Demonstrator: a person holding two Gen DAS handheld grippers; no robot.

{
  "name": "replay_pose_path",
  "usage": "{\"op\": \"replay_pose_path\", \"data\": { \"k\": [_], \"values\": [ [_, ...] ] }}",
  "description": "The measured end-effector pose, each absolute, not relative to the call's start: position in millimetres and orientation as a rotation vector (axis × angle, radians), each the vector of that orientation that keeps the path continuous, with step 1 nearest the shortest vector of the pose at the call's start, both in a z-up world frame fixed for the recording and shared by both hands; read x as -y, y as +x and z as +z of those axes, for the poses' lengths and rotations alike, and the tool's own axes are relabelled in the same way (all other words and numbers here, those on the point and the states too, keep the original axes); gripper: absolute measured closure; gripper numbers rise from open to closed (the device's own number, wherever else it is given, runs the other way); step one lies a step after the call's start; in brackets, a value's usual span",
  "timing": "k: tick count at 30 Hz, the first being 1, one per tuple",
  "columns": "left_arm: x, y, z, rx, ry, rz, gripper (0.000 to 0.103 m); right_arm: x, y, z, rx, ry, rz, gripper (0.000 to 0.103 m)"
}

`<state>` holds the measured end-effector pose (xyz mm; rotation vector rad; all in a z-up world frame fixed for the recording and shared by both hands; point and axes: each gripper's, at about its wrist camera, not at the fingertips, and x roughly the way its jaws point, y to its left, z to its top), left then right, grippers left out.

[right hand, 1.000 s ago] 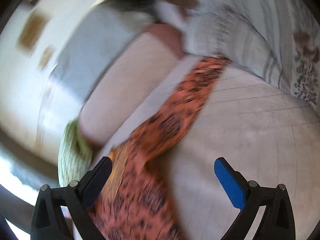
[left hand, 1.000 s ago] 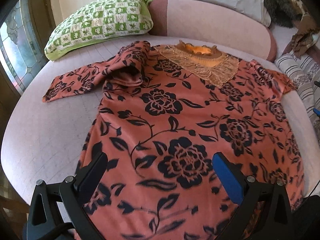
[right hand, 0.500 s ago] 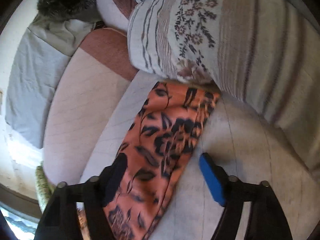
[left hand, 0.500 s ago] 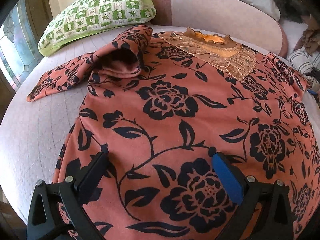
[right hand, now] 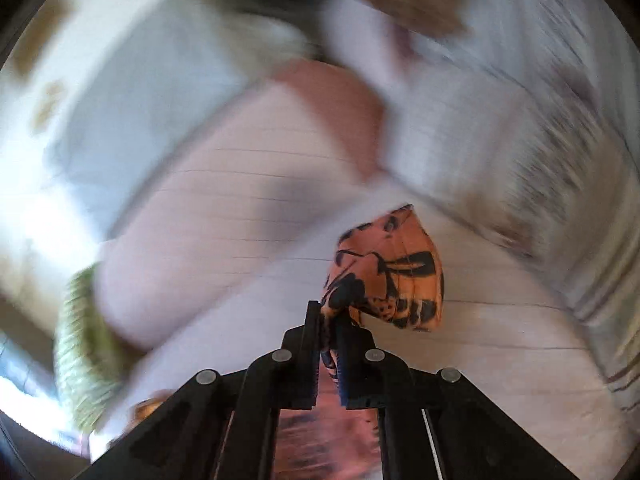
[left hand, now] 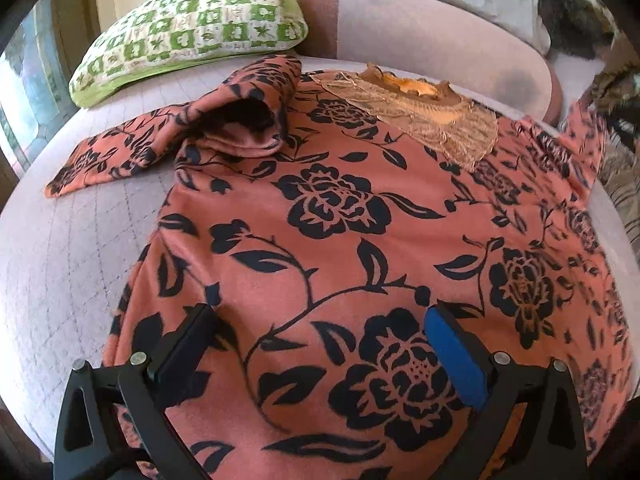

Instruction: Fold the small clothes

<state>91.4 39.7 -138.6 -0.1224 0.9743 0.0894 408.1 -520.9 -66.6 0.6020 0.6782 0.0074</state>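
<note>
Orange floral shirt [left hand: 320,208] lies flat across frame centre on our sofa [left hand: 60,264]. Left tool [left hand: 316,340] wide apart above its hem; right tool [right hand: 329,320] pinched on the sleeve [right hand: 388,272], centre-right.

The left gripper [left hand: 316,344] has black angular linkage arms with silver screws and one blue-padded finger.

The left tongs [left hand: 316,340], spread apart, hover over the floral top [left hand: 340,216]; beyond it lies the green pillow [left hand: 192,28].
</note>
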Motion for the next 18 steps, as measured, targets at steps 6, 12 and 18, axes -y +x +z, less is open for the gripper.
{"op": "replay_pose_path", "data": {
  "k": [6, 12, 18],
  "values": [
    [-78.0, 61.2, -97.4, -0.829, -0.222, 0.142, 0.0, 368.4, 357.8, 15.9, -0.589, 0.522, 0.284, 0.096],
    [-124.1, 33.2, -83.2, -0.766, -0.336, 0.19, 0.0, 179.8, 336.1, -33.9, -0.712, 0.34, 0.411, 0.09],
    [-154.8, 19.4, -85.0, -0.744, -0.428, 0.206, 0.0, 64.5, 325.3, -138.9, -0.954, 0.116, 0.539, 0.021]
  ]
}}
